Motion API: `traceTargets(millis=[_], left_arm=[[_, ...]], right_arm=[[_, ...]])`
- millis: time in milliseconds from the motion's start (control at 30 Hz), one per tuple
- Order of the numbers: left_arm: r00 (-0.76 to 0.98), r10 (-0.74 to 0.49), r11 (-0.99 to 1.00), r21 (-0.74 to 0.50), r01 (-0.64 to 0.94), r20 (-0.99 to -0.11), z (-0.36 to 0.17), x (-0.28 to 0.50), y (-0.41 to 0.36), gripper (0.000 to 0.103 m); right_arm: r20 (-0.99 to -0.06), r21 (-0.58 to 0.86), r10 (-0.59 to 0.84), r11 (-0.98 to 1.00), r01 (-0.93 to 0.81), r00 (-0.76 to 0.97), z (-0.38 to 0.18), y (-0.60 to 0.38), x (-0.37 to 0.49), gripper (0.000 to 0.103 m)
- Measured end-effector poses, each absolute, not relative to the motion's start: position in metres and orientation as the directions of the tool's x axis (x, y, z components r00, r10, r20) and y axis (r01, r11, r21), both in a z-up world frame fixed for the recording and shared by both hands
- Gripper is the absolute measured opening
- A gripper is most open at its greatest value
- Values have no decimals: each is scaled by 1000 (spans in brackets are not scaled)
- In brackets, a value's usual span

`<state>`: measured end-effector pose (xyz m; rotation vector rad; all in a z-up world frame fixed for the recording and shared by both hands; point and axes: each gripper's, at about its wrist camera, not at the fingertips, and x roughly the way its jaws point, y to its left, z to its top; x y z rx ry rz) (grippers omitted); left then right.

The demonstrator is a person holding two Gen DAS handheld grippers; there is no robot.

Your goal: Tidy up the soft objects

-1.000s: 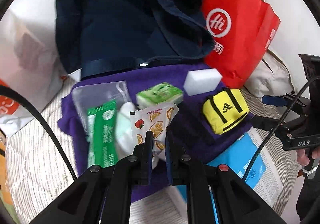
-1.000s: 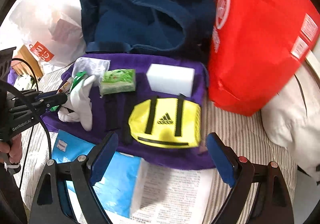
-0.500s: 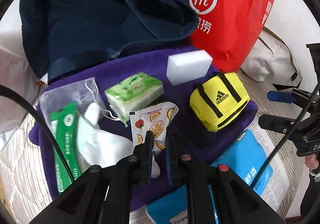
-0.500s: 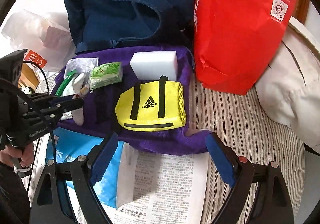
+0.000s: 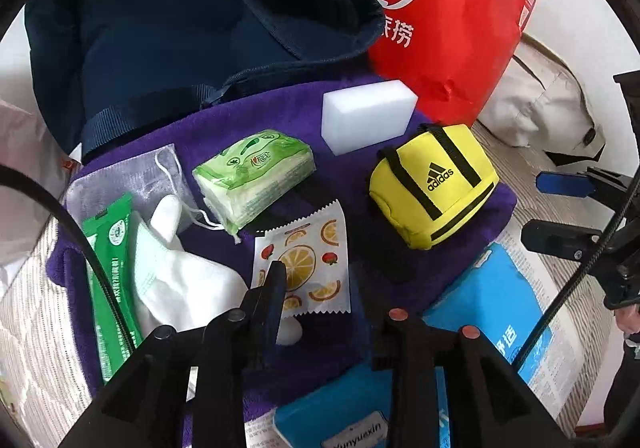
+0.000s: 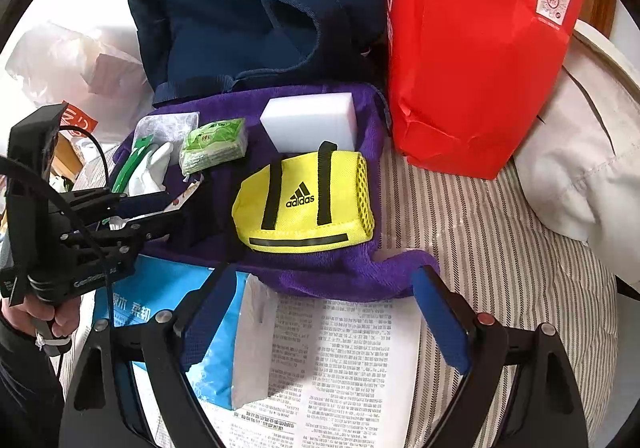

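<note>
Striped bedding as the support surface. Directly on it: purple towel in the middle, red paper bag standing at its far right corner, navy garment heaped behind, printed newspaper sheet and blue pack along the near edge. White pillow on the right, white plastic bag far left.

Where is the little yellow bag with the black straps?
The yellow bag sits on the purple towel, right of centre in the left wrist view, just in front of the white sponge block and beside the red shopping bag.
</note>
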<state>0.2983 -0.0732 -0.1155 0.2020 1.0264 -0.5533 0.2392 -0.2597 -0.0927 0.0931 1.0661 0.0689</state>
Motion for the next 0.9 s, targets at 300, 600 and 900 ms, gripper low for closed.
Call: traceTargets(millis=[300,600,900], left_arm=[[376,-347,860,-132,493,-859,-111,291,-66,47],[438,-311,887,-92,453,-843,-86,276,-59,65],[530,-249,939,-70,336,-810,-43,236,-25,92]], right_arm=[[-868,107,97,994,-7,486,-87,-258,227,89],[-865,92,78,996,4,496,-77,-252,210,89],[-827,71,59,997,0,560,-42,-235,185,97]])
